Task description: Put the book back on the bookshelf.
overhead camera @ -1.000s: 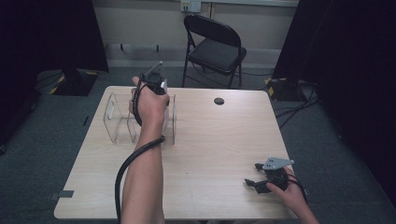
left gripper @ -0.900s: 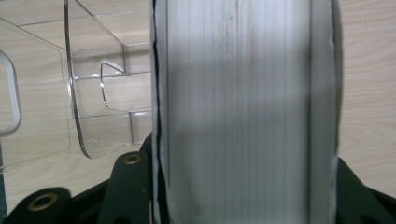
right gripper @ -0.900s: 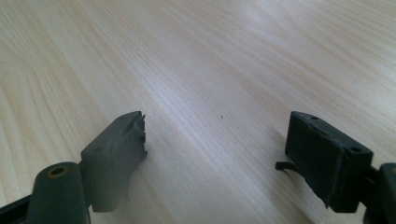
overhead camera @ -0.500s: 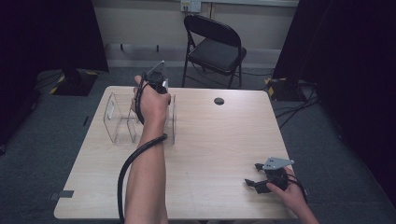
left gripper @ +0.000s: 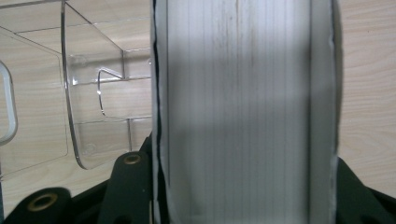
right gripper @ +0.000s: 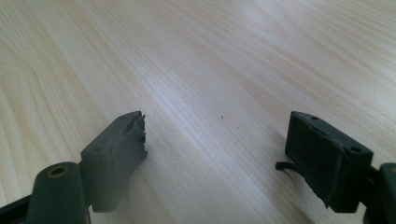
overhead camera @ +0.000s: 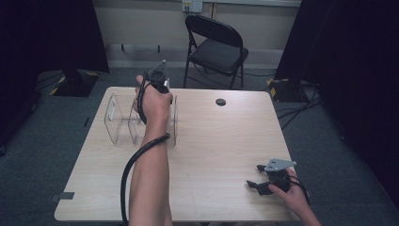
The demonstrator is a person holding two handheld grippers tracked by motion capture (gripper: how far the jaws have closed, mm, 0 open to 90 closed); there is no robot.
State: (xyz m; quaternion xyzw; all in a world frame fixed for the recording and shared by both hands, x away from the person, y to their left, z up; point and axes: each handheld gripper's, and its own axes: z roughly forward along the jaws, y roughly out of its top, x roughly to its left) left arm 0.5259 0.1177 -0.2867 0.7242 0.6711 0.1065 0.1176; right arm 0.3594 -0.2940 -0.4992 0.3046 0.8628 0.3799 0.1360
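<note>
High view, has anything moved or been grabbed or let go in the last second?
Nothing visibly changed. The left tool stays shut on the clear panel beside the clear rack; the right tool still rests open at the table's near edge.

The left gripper (overhead camera: pixel 157 80) sits above the rack (overhead camera: pixel 115 123) at the table's (overhead camera: pixel 221 141) far left — a flat white piece (left gripper: pixel 243 112) between its jaws. The right gripper (overhead camera: pixel 263 184) rests near right — well apart.
</note>
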